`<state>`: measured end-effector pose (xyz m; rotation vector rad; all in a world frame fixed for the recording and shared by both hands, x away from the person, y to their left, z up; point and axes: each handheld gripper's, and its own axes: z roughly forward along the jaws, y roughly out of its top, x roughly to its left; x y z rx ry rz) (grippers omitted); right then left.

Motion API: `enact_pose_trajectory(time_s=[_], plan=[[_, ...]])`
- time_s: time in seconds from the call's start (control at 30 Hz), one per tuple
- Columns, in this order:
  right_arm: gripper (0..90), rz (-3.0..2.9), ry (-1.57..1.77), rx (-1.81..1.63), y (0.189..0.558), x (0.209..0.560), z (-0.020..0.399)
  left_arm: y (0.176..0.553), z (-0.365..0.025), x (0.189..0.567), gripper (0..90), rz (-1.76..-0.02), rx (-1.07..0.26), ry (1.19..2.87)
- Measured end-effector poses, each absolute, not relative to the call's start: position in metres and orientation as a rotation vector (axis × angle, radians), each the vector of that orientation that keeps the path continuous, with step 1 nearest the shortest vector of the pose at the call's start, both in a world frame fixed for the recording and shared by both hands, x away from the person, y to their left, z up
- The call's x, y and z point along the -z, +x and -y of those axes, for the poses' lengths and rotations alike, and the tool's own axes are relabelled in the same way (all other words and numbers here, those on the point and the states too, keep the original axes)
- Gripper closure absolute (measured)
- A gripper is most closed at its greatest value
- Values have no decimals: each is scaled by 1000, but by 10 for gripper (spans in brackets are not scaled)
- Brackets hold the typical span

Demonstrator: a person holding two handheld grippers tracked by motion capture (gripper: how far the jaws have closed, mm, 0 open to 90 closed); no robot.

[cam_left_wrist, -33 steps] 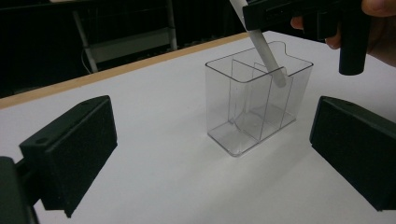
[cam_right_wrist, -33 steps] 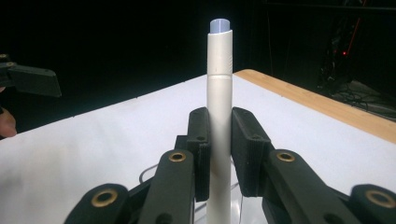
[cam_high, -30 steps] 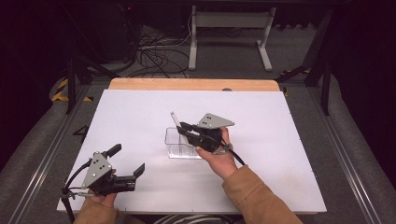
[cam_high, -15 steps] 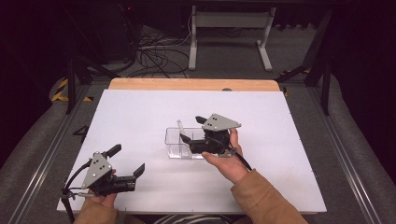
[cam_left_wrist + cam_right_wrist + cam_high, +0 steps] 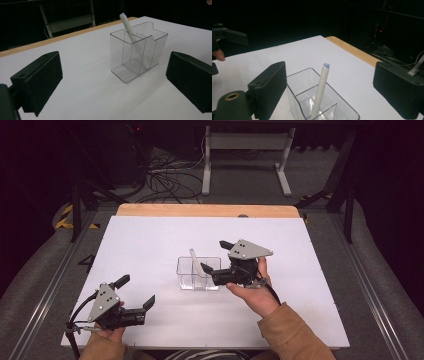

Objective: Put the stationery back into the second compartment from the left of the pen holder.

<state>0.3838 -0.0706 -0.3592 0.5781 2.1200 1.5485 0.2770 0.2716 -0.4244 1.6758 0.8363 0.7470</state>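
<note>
Pulling your right claw [image 5: 214, 257] away, jaws just opened and empty, could clip the white pen [image 5: 195, 262] leaning below it. That would tip the clear holder [image 5: 198, 273]; your left claw [image 5: 136, 290] idles open, well apart.

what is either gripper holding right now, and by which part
Nothing. The right gripper has just been opening, jaws apart, off the white pen in the clear holder. The left gripper is open.
</note>
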Motion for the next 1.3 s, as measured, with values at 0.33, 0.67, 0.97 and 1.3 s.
enact_pose_trajectory(time_s=[0.33, 0.67, 0.97, 1.3], plan=[[9, -2152, 534, -1447, 376, 361, 100, 277, -271, 424, 15, -833, -750, 1678], [0, -2116, 612, -1536, 366, 373, 142, 277, -270, 424, 15, -836, -748, 1677], [0, -2093, 679, -1550, 362, 392, 178, 276, -270, 424, 15, -832, -748, 1680], [0, -2094, 713, -1562, 355, 418, 200, 276, -269, 424, 15, -827, -748, 1685]])
